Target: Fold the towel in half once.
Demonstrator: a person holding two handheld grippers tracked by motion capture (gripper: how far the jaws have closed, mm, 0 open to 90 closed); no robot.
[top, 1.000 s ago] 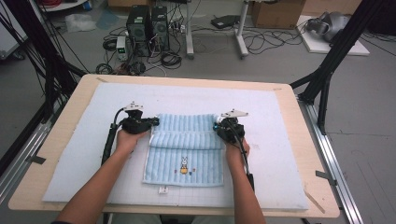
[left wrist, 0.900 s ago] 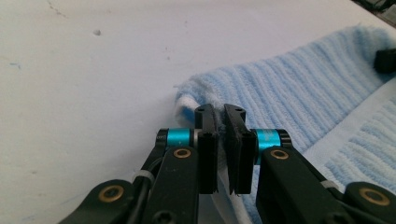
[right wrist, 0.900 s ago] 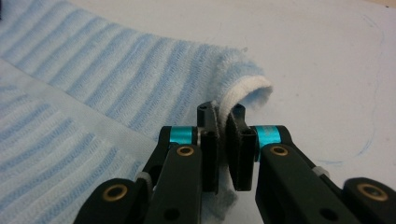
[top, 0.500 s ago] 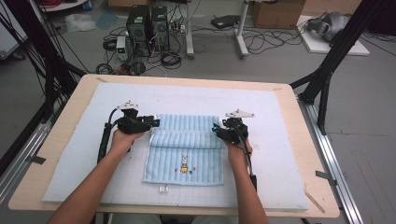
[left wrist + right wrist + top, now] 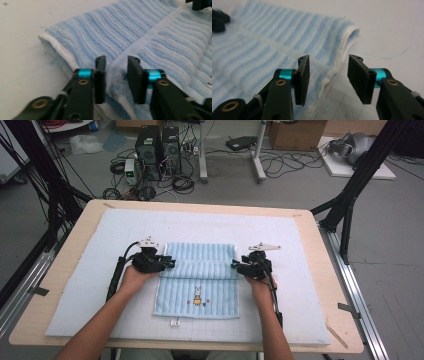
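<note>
Both hands have slid outward and a little toward the person since a second ago, leaving the far edge of the towel [image 5: 200, 280] folded over as a flap whose free edge now lies across the cloth. The towel rests flat on the white mat [image 5: 90, 285] in the middle of the tabletop [image 5: 65, 245], its embroidered picture on the near half.

Left claw [image 5: 171, 264] sits at the flap's left end. Its jaws have just been closing, and in the left gripper view [image 5: 116, 77] they stand narrow with a ridge of the towel's hem bunched between them; the pads look close to the cloth but not clearly pressing it. Right claw [image 5: 234, 265] is at the flap's right end, jaws also just closing (less far), and in the right gripper view [image 5: 328, 77] they stand moderately apart with the towel's white edge [image 5: 337, 67] in the gap, touching neither pad.

What matters next is that the fold line runs left to right between the two claws, each pointing inward along it, so each hand is already at its own end.
</note>
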